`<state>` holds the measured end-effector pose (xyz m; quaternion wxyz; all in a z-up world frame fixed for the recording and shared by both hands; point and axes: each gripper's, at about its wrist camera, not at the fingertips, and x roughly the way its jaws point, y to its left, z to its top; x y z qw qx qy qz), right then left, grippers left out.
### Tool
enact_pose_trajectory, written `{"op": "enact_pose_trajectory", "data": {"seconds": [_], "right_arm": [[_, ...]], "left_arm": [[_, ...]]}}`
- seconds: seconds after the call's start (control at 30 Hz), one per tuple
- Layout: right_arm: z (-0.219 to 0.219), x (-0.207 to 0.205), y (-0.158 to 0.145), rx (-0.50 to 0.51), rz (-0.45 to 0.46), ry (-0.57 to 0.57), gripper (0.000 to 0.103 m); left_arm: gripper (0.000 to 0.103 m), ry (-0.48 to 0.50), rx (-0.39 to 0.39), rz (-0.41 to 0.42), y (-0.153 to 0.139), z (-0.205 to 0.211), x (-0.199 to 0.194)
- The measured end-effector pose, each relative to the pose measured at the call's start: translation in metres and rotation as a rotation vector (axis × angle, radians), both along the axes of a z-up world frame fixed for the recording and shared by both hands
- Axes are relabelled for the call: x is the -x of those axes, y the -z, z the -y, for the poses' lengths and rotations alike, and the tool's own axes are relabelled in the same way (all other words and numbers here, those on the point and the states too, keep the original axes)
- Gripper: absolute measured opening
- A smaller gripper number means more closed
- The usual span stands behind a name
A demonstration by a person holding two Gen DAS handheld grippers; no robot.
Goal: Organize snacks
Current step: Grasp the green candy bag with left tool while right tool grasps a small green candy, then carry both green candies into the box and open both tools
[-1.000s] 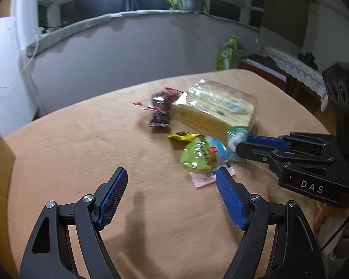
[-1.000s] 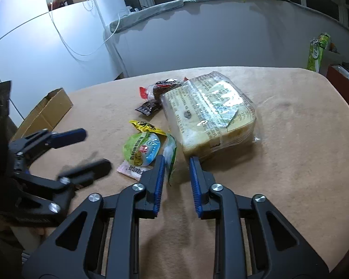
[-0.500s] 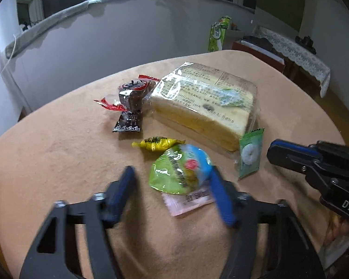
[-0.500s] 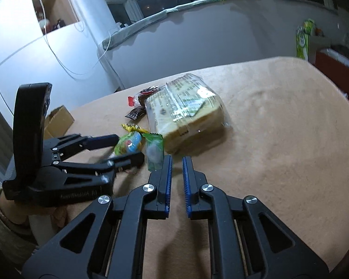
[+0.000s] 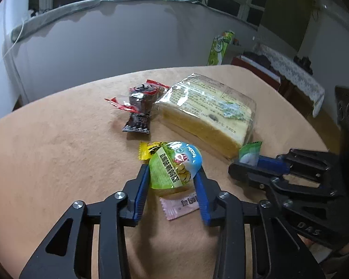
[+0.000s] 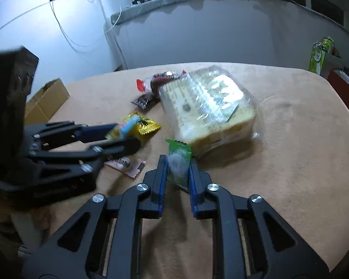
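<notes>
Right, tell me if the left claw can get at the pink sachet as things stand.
Probably not yet. The left claw has just been closing and now grips the green-and-blue snack pack, so it is full. The pink sachet lies just beneath it, with nothing else in the way.

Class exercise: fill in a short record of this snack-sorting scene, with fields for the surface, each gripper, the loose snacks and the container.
surface: table with tan cloth
left gripper: jaws just closing, shut on green-and-blue snack packet
right gripper: shut on small green sachet
loose snacks: wrapped cake loaf, yellow candy, pink sachet, dark wrapped sweets
container: cardboard box, left edge
</notes>
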<state>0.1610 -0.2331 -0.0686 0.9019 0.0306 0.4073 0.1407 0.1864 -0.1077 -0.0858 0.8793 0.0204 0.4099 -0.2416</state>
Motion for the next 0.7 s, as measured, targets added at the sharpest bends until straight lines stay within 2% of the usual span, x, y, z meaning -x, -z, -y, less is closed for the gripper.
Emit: {"op": "enact_pose_trajectory", "data": {"seconds": [0.4,0.7], "right_arm": [[0.019,0.03,-0.014,-0.07,0.098,0.079,0.016],[0.011,0.043,-0.041,-0.077,0.156,0.086,0.016]], "left_arm": [[0.029,-0.016,0.077,0.033,-0.009,-0.026,0.014],[0.029,-0.066,0.104,0.116,-0.037,-0.056,0.039]]}}
